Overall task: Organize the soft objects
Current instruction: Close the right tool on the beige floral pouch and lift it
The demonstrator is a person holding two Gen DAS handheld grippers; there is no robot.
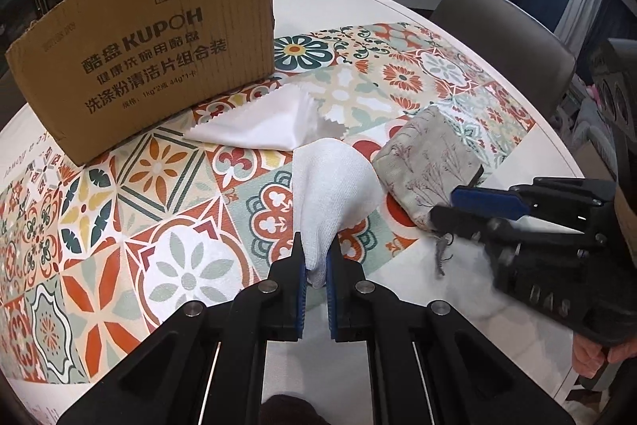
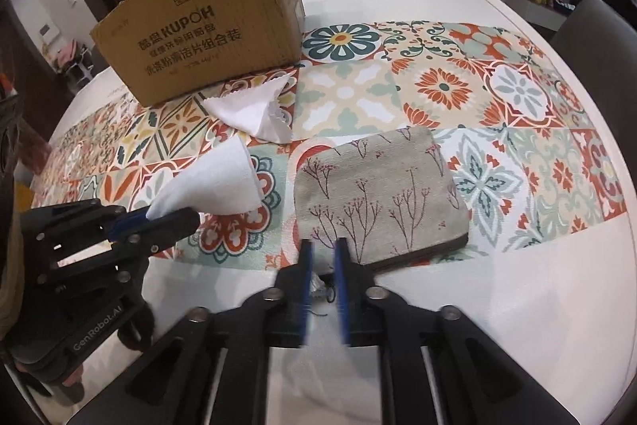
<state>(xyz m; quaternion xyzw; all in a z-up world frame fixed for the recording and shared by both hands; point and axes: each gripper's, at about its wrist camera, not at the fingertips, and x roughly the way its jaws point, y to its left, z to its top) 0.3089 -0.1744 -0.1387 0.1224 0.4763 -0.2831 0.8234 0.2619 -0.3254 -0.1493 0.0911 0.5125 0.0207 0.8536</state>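
Note:
My left gripper (image 1: 316, 249) is shut on a corner of a white knit cloth (image 1: 334, 182), which is lifted into a cone above the patterned mat (image 1: 159, 226). The right wrist view shows that gripper (image 2: 171, 214) at the left with the cloth (image 2: 215, 182). A grey floral pouch (image 2: 382, 194) lies flat on the mat. My right gripper (image 2: 323, 257) stands at the pouch's near left corner with a gap between its pads; only the pouch's dark zip pull (image 2: 324, 287) lies between them. A thin white cloth (image 1: 254, 126) with a zigzag edge lies by the box.
An open cardboard box (image 1: 151, 38) stands at the back left of the mat, close behind the thin cloth. The round white table (image 2: 517, 305) shows bare rim near me. Grey chairs (image 1: 501, 26) stand beyond the far edge.

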